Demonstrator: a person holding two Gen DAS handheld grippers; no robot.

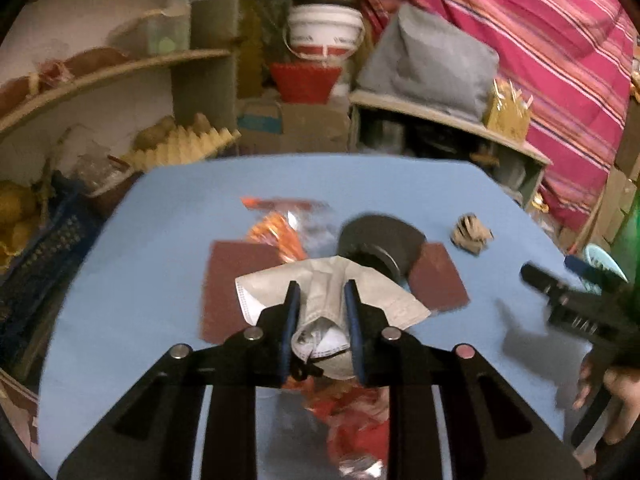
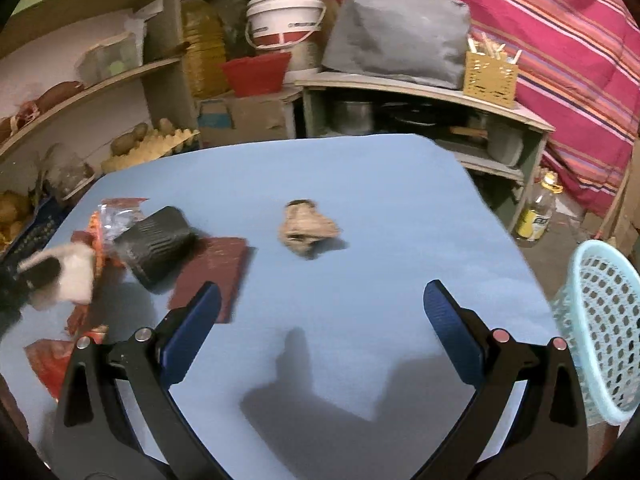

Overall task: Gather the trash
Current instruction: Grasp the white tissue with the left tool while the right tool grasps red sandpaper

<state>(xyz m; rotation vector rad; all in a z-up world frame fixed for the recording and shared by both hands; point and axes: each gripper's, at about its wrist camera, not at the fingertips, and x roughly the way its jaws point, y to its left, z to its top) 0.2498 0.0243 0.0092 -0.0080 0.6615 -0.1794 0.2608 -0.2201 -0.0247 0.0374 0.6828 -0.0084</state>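
My left gripper [image 1: 322,288] is shut on a white face mask [image 1: 394,300] and holds it above the blue table [image 1: 160,240]; the right wrist view shows the mask [image 2: 78,268] at far left. Under it lie brown sandpaper sheets [image 1: 232,276], orange wrappers [image 1: 280,236] and a black round object [image 1: 380,240]. A crumpled brown paper ball [image 1: 472,234] lies at the right; it also shows in the right wrist view [image 2: 308,228]. My right gripper [image 2: 320,304] is open and empty over the table. A light blue mesh basket [image 2: 600,328] stands off the table's right edge.
Red wrappers [image 2: 48,360] lie at the table's near left. Shelves [image 2: 92,92] with potatoes and egg trays stand behind left. A white bucket [image 2: 284,20], a red bowl [image 2: 256,72], a grey bag [image 2: 396,36] on a low shelf and a striped cloth [image 2: 560,40] are behind.
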